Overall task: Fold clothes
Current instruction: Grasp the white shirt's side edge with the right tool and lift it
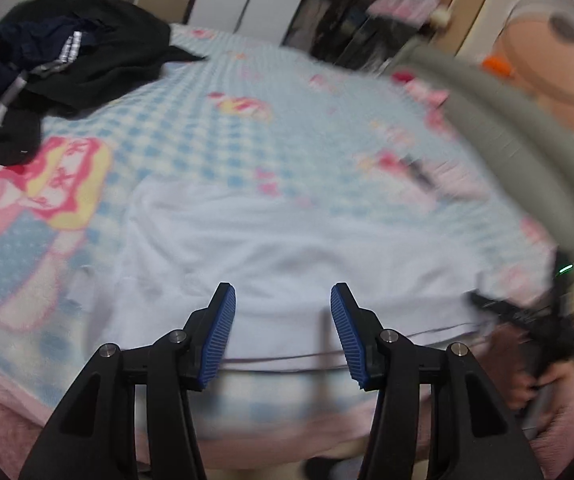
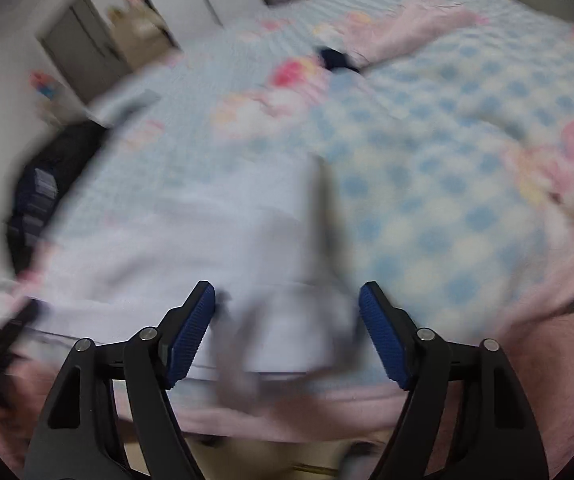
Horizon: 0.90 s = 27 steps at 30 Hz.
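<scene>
A pale white garment [image 1: 287,248] was spread flat on the blue checked blanket [image 1: 247,80], near its front edge. The left gripper [image 1: 283,336] and right gripper [image 2: 287,332] were held above it, jaws spread, nothing pinched. Dark clothes [image 1: 67,56] were piled well apart.

A bed carries everything, covered by a fleecy blanket [image 1: 247,80] in blue-and-white check with pink and yellow cartoon prints and a pink border. A pale white garment [image 1: 271,248] lies spread flat on it near the front edge. A heap of black and navy clothes [image 1: 59,60] sits at the far left corner, well apart.
</scene>
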### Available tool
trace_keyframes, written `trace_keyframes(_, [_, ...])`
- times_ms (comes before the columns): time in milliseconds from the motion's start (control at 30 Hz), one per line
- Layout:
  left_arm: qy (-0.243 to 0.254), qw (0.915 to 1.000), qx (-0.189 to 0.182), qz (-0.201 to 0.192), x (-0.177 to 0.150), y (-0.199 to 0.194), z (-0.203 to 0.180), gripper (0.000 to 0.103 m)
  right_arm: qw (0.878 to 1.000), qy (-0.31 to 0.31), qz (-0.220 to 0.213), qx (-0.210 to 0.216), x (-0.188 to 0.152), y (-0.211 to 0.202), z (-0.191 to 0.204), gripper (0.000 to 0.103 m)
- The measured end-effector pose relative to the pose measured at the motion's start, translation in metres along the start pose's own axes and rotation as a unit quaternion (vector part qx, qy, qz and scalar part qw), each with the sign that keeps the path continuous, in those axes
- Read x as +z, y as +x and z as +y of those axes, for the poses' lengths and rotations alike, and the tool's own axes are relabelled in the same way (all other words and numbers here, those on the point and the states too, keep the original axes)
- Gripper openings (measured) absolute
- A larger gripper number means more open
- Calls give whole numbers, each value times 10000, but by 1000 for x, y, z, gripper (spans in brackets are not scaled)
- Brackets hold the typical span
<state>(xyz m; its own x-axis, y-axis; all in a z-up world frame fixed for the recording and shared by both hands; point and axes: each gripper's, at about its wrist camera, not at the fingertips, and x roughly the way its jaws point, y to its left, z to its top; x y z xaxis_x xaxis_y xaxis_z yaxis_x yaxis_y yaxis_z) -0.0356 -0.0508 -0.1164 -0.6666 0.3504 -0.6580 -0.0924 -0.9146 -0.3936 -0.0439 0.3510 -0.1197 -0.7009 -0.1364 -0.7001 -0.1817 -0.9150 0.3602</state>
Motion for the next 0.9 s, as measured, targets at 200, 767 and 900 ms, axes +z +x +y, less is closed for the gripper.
trace_keyframes(200, [-59,9996,-48,-261,1,-18,8,53,9991,410,-98,-30,1,-6,-16,77])
trace_keyframes(767, [-60,9938,-1097,187,-3,3,-7,59,9951,-215,783,565,-15,33,16,50])
trace_keyframes(900, [-78,9918,-1266,176,-3,3,-9,59,9961,-389,590,535,-12,24,27,49])
